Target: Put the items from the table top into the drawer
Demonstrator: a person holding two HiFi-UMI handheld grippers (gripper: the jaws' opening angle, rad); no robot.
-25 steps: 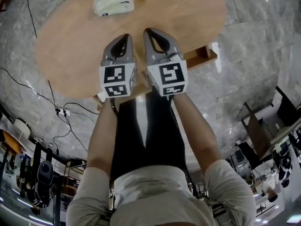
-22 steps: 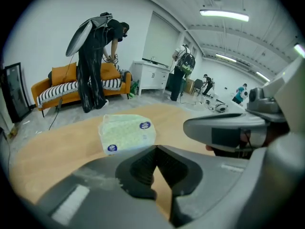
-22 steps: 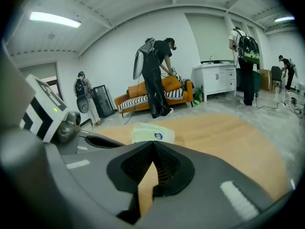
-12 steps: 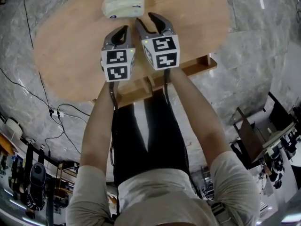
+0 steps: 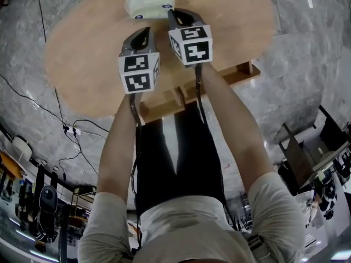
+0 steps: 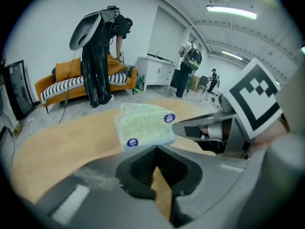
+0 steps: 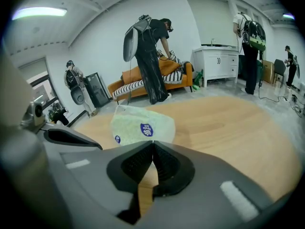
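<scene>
The left gripper [image 5: 143, 32] is sitting shut: in the left gripper view its two jaws [image 6: 155, 149] are meeting at the tips and gripping nothing, with only the wooden desk [image 6: 57, 147] showing beneath them. The right gripper [image 5: 171, 11] is likewise standing shut and empty, and in its own view its pads [image 7: 152, 144] are pressing together over bare wood [image 7: 228, 123].

The pale green tissue pack [image 5: 149, 3] is lying flat on the desk [image 5: 82, 53], not held by either gripper. Seen from the left gripper, it [image 6: 145, 125] is resting just beyond the jaw tips, slightly to their left. Seen from the right gripper, the pack [image 7: 142, 124] is lying just ahead of the tips and a little to their left, with round blue labels showing on its near face. In the head view the right gripper's tip is reaching the pack's right end; whether it is touching the wrapper cannot be told. The left gripper's tip is hanging near the pack but apart from it, further back than the right one.

The two grippers are lying side by side and close together, both angled downward toward the desk. Behind the right gripper's jaws its marker cube [image 6: 252, 99] is filling the right side of the left gripper view.

Far beyond the pack, a person in dark clothes [image 7: 150, 56] is bending over an orange sofa [image 7: 157, 80].
</scene>
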